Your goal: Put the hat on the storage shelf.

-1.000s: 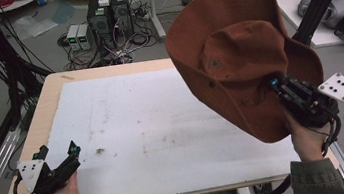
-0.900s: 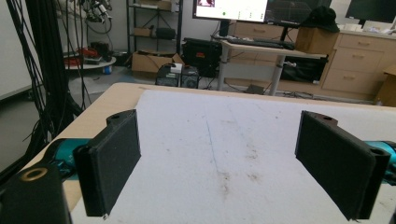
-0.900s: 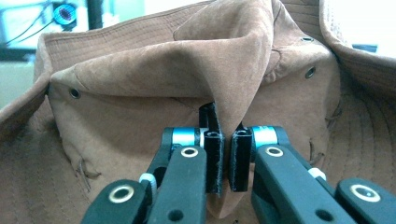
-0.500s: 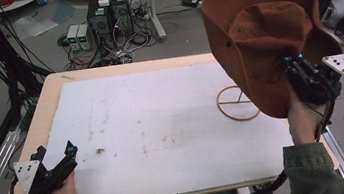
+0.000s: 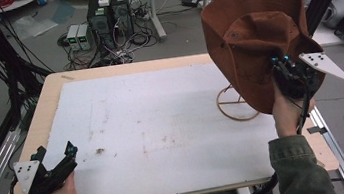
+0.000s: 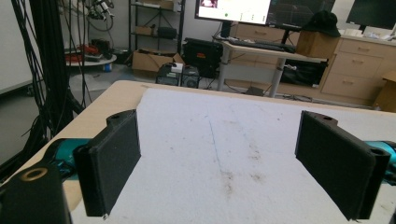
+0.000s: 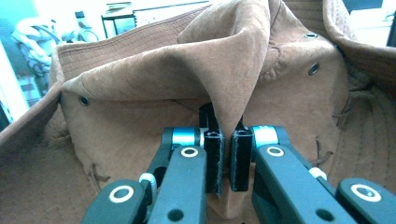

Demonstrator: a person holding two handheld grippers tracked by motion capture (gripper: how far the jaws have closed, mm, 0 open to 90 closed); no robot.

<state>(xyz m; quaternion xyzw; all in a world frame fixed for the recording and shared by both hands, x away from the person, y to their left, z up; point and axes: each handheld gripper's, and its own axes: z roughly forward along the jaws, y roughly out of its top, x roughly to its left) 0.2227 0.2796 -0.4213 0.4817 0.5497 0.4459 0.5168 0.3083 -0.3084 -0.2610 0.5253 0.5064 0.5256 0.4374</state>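
half the wire stand [image 5: 239, 110] hides behind the hat [image 5: 253, 41] pinched in right jaws; left jaws wide.

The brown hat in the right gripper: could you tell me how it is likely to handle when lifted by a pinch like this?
Probably floppy: the brown hat puckers into a fold where the right gripper pinches it. It seems light, since one small pinch holds it up above the table. The suede-like surface looks unlikely to slip.
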